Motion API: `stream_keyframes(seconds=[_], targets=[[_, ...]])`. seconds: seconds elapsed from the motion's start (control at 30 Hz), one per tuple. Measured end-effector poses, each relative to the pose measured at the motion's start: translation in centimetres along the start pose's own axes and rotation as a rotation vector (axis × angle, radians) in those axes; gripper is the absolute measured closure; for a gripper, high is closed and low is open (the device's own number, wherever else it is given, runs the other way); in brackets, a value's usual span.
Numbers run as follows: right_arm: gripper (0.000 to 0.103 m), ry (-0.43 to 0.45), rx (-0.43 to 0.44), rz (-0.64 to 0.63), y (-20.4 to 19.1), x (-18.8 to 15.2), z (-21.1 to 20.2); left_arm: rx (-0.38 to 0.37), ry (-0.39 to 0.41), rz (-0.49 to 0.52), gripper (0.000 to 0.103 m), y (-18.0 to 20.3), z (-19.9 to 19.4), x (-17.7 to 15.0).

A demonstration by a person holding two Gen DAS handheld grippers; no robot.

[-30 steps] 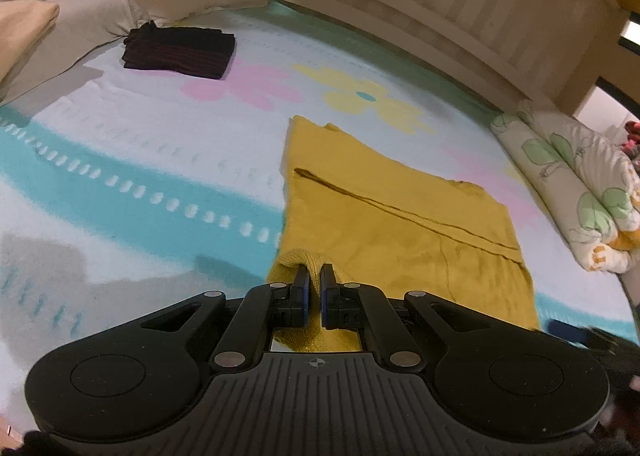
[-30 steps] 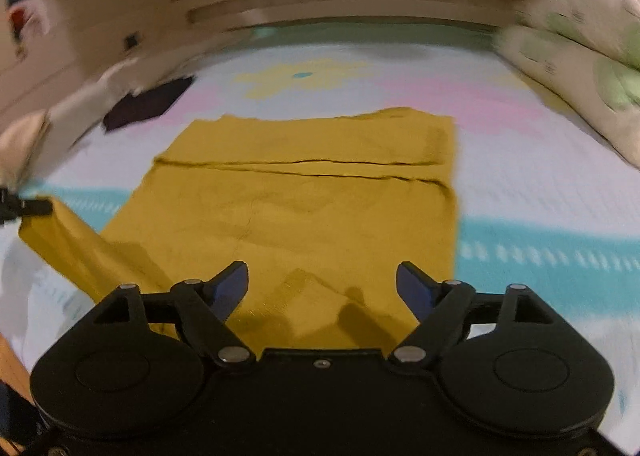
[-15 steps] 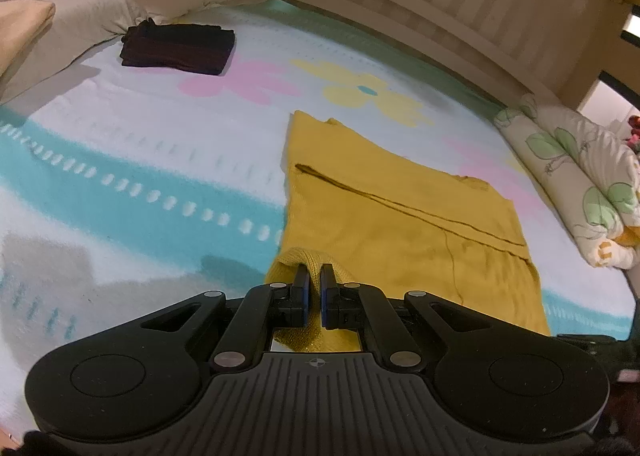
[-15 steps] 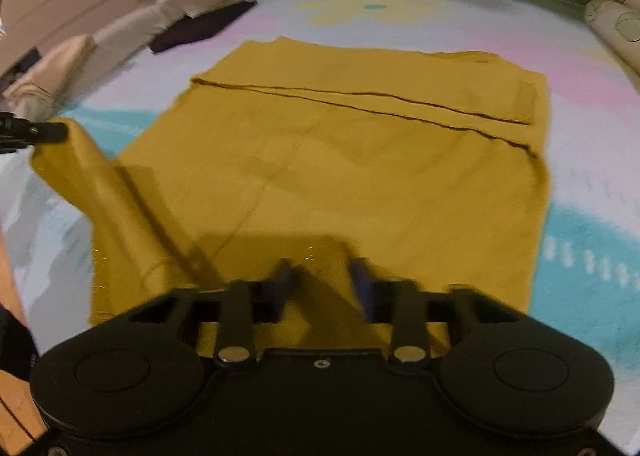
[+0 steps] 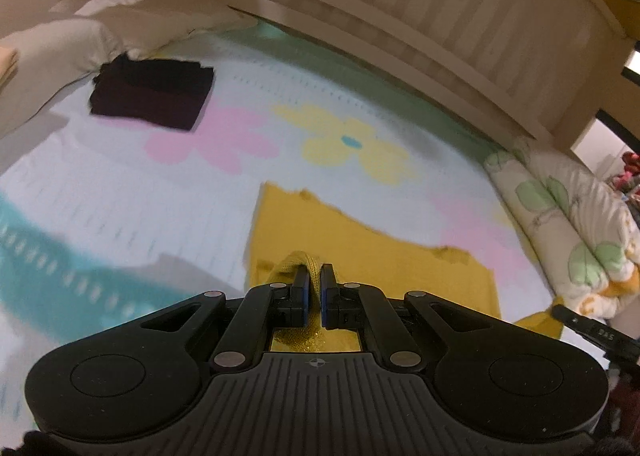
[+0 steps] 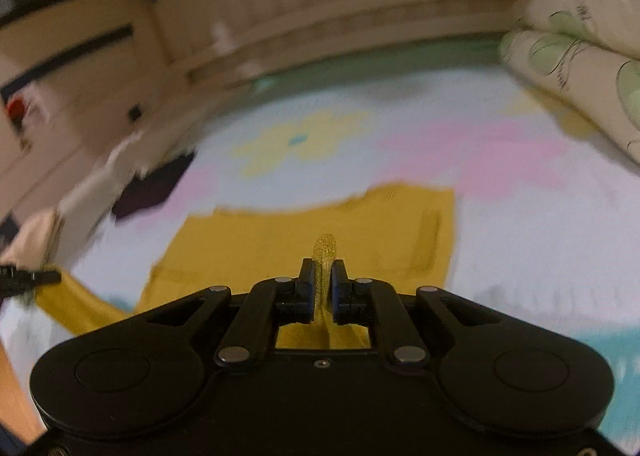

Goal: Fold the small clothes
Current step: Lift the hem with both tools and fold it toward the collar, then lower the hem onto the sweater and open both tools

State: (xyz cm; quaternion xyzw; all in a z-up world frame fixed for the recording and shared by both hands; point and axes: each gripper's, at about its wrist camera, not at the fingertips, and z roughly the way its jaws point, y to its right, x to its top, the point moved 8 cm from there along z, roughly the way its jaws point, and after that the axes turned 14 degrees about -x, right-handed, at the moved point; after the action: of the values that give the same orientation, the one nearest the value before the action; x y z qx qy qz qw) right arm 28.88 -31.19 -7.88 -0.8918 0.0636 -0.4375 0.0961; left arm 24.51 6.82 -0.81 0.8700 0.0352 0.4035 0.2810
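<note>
A flowered blanket (image 5: 168, 192) covers the bed, slatted rail behind. The left gripper (image 5: 314, 288) is clenched on a near corner of the yellow top (image 5: 360, 256); the right gripper (image 6: 323, 288) pinches the other near corner, a nub of knit poking past its jaws. The far half lies flat. A dark garment (image 5: 152, 96) sits folded by the pillow, seemingly done. The yellow fold looks barely begun, though blur hides detail.

Cloth (image 5: 360, 256) flat on the bed (image 5: 120, 196), folded clothes (image 5: 152, 96) far behind on the left, rolled blanket (image 5: 580, 236) on the right
</note>
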Motion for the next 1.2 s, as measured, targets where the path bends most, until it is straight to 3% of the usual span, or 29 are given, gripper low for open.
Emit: stream_keyframes(seconds=[0.3,0.53,0.7,0.77,0.83,0.87,0.93,0.97,1.03,1.2], targets=[[0.089,0.045,-0.091,0.1,2.4,5.1,7.1,0.029,-0.034,-0.055,0.099,-2.7,7.9,4.7],[0.089,-0.004,-0.145,0.082,3.5,4.3,12.2,0.077,-0.092,-0.092,0.098,-6.0,13.6,4.6],[0.089,-0.02,-0.16,0.065,3.5,3.6,14.2,0.026,-0.089,-0.1,0.096,-7.6,15.4,4.5],[0.082,-0.016,-0.171,0.062,3.6,3.3,14.7,0.033,-0.082,-0.089,0.09,-7.9,15.4,4.4],[0.078,-0.008,-0.183,0.063,3.5,3.2,15.0,0.06,-0.062,-0.067,0.074,-8.1,15.0,4.7],[0.078,-0.007,-0.188,0.06,3.5,3.1,15.1,0.068,-0.046,-0.058,0.071,-8.2,14.7,4.9],[0.077,-0.008,-0.197,0.056,3.6,3.0,15.2,0.074,-0.022,-0.053,0.056,-8.2,14.2,5.3],[0.072,-0.008,-0.2,0.057,3.7,3.0,15.2,0.073,-0.007,-0.049,0.052,-8.1,13.8,5.5],[0.065,-0.007,-0.196,0.057,3.8,3.1,15.0,0.063,0.003,-0.02,0.048,-7.5,13.1,5.7],[0.065,-0.005,-0.155,0.003,3.4,3.5,14.2,-0.006,-0.146,0.218,0.048,-4.6,13.3,3.5]])
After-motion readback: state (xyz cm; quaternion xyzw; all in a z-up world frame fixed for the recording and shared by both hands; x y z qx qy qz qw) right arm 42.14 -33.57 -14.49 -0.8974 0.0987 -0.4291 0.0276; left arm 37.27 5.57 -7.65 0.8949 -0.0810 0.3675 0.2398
